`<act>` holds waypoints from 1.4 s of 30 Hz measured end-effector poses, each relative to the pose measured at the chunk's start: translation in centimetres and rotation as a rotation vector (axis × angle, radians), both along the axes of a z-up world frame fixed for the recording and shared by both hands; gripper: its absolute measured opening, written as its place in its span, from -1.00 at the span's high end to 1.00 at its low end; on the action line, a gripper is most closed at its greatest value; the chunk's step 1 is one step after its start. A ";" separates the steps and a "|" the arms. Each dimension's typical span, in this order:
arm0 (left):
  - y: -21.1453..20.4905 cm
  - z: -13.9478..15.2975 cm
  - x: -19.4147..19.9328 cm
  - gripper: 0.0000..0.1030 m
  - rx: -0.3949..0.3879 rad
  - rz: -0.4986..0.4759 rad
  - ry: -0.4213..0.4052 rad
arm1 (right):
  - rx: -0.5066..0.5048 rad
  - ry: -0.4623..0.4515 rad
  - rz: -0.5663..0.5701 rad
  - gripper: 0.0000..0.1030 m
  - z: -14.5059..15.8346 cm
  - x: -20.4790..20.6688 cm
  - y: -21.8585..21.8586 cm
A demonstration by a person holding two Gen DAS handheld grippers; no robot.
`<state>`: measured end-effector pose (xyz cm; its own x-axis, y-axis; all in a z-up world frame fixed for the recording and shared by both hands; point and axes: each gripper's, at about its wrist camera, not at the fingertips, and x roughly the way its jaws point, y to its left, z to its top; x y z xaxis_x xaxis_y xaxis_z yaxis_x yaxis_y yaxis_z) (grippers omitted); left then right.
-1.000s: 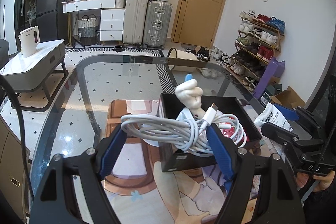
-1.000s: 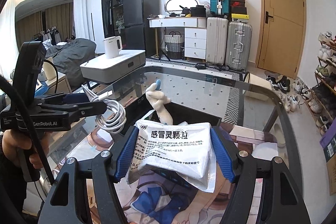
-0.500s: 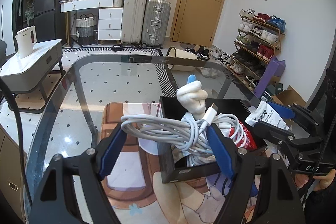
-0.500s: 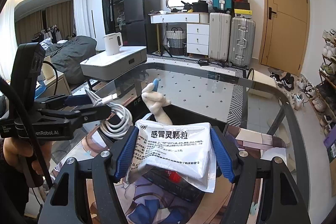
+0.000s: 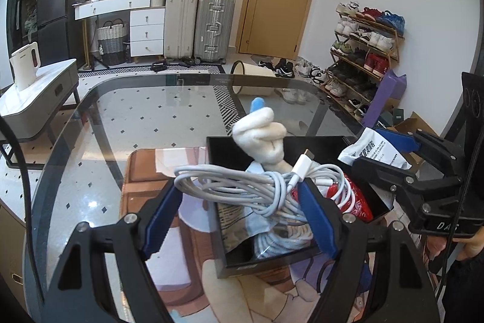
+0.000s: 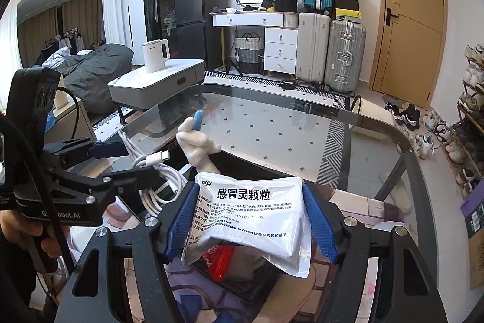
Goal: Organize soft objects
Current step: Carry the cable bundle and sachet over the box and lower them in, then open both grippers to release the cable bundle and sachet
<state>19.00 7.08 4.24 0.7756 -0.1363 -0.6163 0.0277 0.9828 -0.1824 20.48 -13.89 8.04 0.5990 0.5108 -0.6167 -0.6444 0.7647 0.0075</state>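
The left tongs (image 5: pixel 242 199) pinch a coiled white charging cable (image 5: pixel 260 186) between their blue pads, holding it just above the near end of a shallow black rectangular box (image 5: pixel 375 202) that sits on a cartoon-printed mat (image 5: pixel 142 171) on the glass-topped surface (image 5: pixel 151 105). Some of the cable's loops hang down into the box, and its plug end sticks up towards the right. Inside the box stands a cream plush hand with a blue fingertip (image 5: pixel 261 135), upright, beside a crumpled red packet (image 5: pixel 357 202) and a pale blue wrapper (image 5: pixel 257 229). The right tongs (image 6: pixel 251 217) grip a white foil sachet printed with black Chinese text (image 6: pixel 251 211), held flat above the box, with the red packet showing just below it. Both bundles are held off the surface, close to each other on either side of the plush hand.
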 end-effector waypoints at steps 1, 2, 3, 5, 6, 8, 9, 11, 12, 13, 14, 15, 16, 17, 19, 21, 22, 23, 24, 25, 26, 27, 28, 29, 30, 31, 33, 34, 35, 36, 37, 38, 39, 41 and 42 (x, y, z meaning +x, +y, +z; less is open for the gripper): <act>-0.1 0.0 0.2 -0.52 0.001 -0.002 0.001 | -0.003 -0.001 0.003 -0.36 0.0 0.0 0.1; -0.2 0.1 0.3 -0.52 0.004 -0.004 0.003 | -0.006 -0.005 0.006 -0.36 0.0 -0.1 0.3; -0.4 0.1 0.5 -0.52 0.011 -0.006 0.005 | -0.006 -0.007 0.007 -0.36 -0.1 0.1 0.4; -0.9 0.1 0.7 -0.52 0.025 -0.015 0.006 | -0.005 -0.003 0.013 -0.36 -0.1 0.3 0.7; -1.1 0.1 0.8 -0.52 0.031 -0.020 0.006 | -0.007 -0.004 0.014 -0.36 -0.2 0.5 0.8; -1.5 0.0 1.1 -0.52 0.040 -0.028 0.009 | -0.008 0.002 0.018 -0.36 -0.3 0.9 1.2; -1.6 0.0 1.2 -0.50 0.037 -0.033 0.012 | -0.008 0.005 0.020 -0.36 -0.4 1.0 1.4; -1.5 -0.5 1.5 -0.50 0.020 -0.037 0.030 | -0.002 0.015 0.013 -0.36 -0.6 1.5 1.3; -1.6 -0.6 1.6 -0.48 0.014 -0.043 0.039 | 0.000 0.019 0.012 -0.36 -0.6 1.8 1.3; -1.8 -0.8 1.7 -0.48 0.016 -0.049 0.044 | -0.001 0.020 0.010 -0.36 -0.7 1.9 1.4; -2.0 -0.9 1.7 -0.48 0.031 -0.048 0.038 | -0.001 0.022 0.010 -0.36 -0.8 2.1 1.4; -2.1 -1.0 1.7 -0.48 0.037 -0.047 0.036 | 0.000 0.026 0.013 -0.36 -0.8 2.3 1.4; -2.1 -1.0 1.7 -0.48 0.036 -0.047 0.035 | -0.003 0.028 0.014 -0.36 -0.9 2.5 1.6; -2.1 -1.1 1.8 -0.49 0.031 -0.048 0.035 | -0.006 0.029 0.014 -0.36 -0.9 2.7 1.7; -2.0 -1.1 1.9 -0.49 0.021 -0.052 0.039 | -0.009 0.038 0.020 -0.36 -1.1 3.0 1.9; -1.9 -1.3 1.9 -0.49 0.010 -0.056 0.045 | -0.009 0.043 0.025 -0.36 -1.3 3.1 1.9; -1.8 -1.4 1.8 -0.49 0.004 -0.056 0.047 | -0.008 0.046 0.027 -0.36 -1.4 3.3 1.9; -1.9 -1.5 1.7 -0.49 0.002 -0.055 0.049 | -0.010 0.048 0.028 -0.36 -1.5 3.4 2.0; -1.8 -1.6 1.7 -0.49 0.004 -0.055 0.051 | -0.015 0.052 0.028 -0.36 -1.7 3.4 2.1; -1.9 -1.7 1.6 -0.49 0.006 -0.054 0.054 | -0.017 0.054 0.030 -0.36 -1.9 3.5 2.0; -1.9 -1.8 1.5 -0.49 0.009 -0.053 0.057 | -0.019 0.057 0.032 -0.36 -2.0 3.6 2.2; -2.0 -1.9 1.5 -0.49 0.011 -0.051 0.060 | -0.021 0.060 0.033 -0.36 -2.2 3.6 2.2; -2.1 -2.0 1.4 -0.49 0.008 -0.047 0.062 | -0.019 0.062 0.034 -0.36 -2.3 3.6 2.2; -2.0 -2.1 1.4 -0.49 -0.004 -0.041 0.062 | -0.014 0.066 0.033 -0.36 -2.3 3.7 2.2; -1.9 -2.1 1.3 -0.49 -0.014 -0.037 0.065 | -0.017 0.066 0.032 -0.36 -2.4 3.8 2.2; -1.9 -2.2 1.2 -0.49 -0.020 -0.034 0.069 | -0.021 0.067 0.033 -0.36 -2.5 3.9 2.2; -1.8 -2.3 1.0 -0.49 -0.024 -0.028 0.070 | -0.024 0.070 0.036 -0.36 -2.6 3.9 2.3; -1.9 -2.3 0.9 -0.49 -0.022 -0.025 0.071 | -0.027 0.071 0.039 -0.36 -2.6 4.0 2.4; -2.0 -2.3 0.8 -0.49 -0.020 -0.023 0.070 | -0.031 0.073 0.041 -0.36 -2.8 4.1 2.5; -2.0 -2.3 0.7 -0.49 -0.021 -0.023 0.069 | -0.032 0.076 0.042 -0.36 -2.9 4.1 2.5; -2.1 -2.3 0.7 -0.49 -0.021 -0.023 0.070 | -0.030 0.080 0.043 -0.36 -3.0 4.1 2.5; -2.2 -2.3 0.6 -0.49 -0.020 -0.023 0.069 | -0.029 0.082 0.044 -0.36 -3.2 4.1 2.5; -2.2 -2.3 0.4 -0.49 -0.020 -0.025 0.070 | -0.030 0.085 0.046 -0.36 -3.4 4.1 2.5; -2.2 -2.2 0.2 -0.49 -0.019 -0.032 0.071 | -0.035 0.091 0.050 -0.36 -3.7 4.1 2.5; -2.1 -2.2 0.0 -0.50 -0.019 -0.032 0.069 | -0.035 0.088 0.054 -0.37 -3.9 3.7 2.3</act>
